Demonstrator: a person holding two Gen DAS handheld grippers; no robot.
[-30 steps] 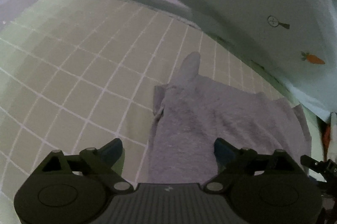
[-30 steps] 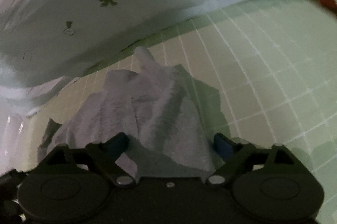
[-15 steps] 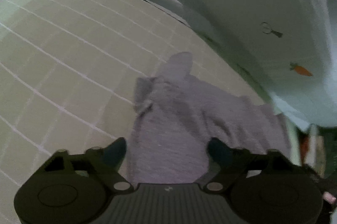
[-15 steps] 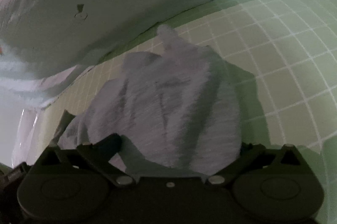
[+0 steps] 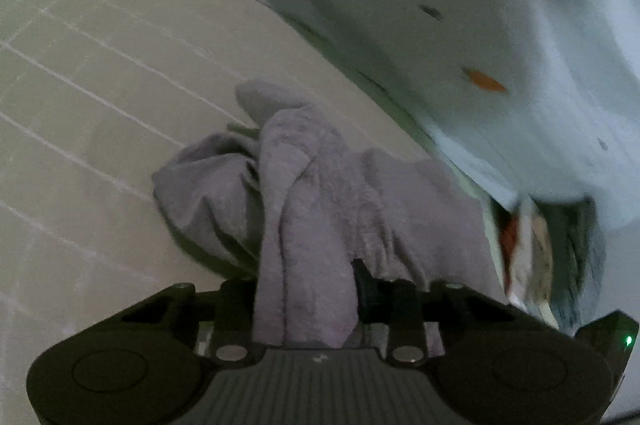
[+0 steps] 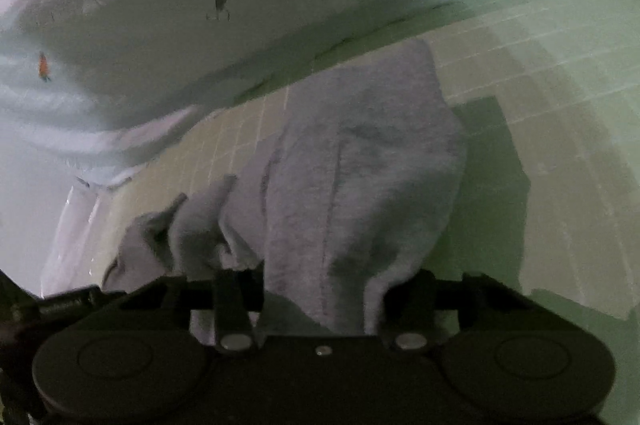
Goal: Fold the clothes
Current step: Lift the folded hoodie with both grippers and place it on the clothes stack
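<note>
Both claws are closing on the grey cloth: left claw (image 5: 306, 289) and right claw (image 6: 320, 289) each pinch bunched fabric at lower centre. Risk: an uneven grasp skews the fold.

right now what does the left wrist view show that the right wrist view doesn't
Only the left wrist view shows the left tool, its jaws closing on a bunched fold of the grey garment, and blurred clutter at the right. Only the right wrist view shows the right tool, closing on another part of the garment, and its shadow. Both show the green grid mat and the carrot-print cloth.
</note>
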